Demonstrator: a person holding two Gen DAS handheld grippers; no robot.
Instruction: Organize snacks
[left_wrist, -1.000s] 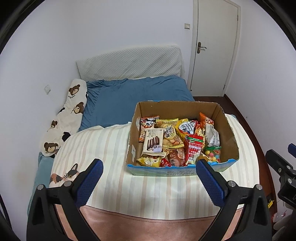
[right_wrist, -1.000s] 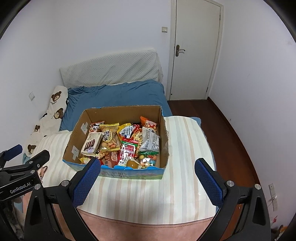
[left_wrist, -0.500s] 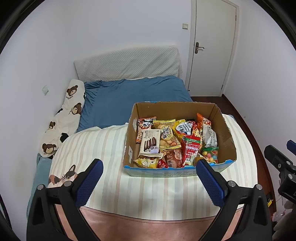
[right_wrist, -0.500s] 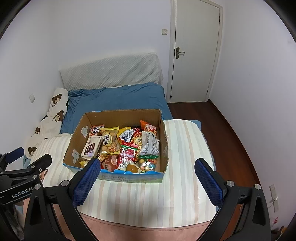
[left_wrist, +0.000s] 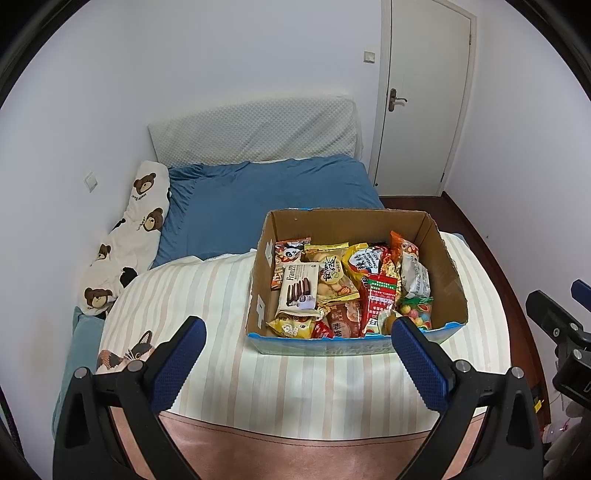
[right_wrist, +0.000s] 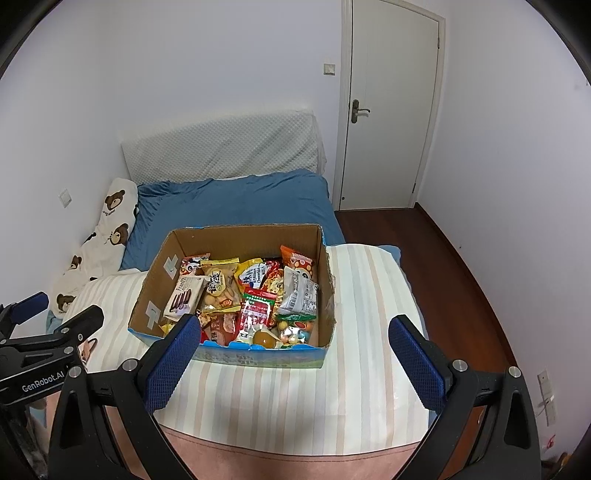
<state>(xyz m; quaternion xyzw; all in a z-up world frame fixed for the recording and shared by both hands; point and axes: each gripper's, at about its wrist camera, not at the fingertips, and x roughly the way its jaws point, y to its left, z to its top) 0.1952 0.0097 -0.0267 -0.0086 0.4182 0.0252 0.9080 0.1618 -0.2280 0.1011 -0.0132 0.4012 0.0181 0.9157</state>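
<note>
brown cardboard box (left_wrist: 447, 258) with blue rim, cream striped blanket (left_wrist: 303, 384), blue sheet (left_wrist: 258, 195), bear-print pillow (left_wrist: 136, 229), blue-padded tongs (left_wrist: 297, 360).

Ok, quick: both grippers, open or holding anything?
Left gripper: open, holding nothing, short of the box.
Right gripper: open, holding nothing.

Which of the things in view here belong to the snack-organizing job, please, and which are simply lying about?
Part of the job:
- cardboard box, on the striped blanket
- snack packets piled inside it
- left gripper and right gripper, both open and empty

Just lying about:
- striped blanket
- bear-print pillow
- blue bedsheet
- closed door
</note>
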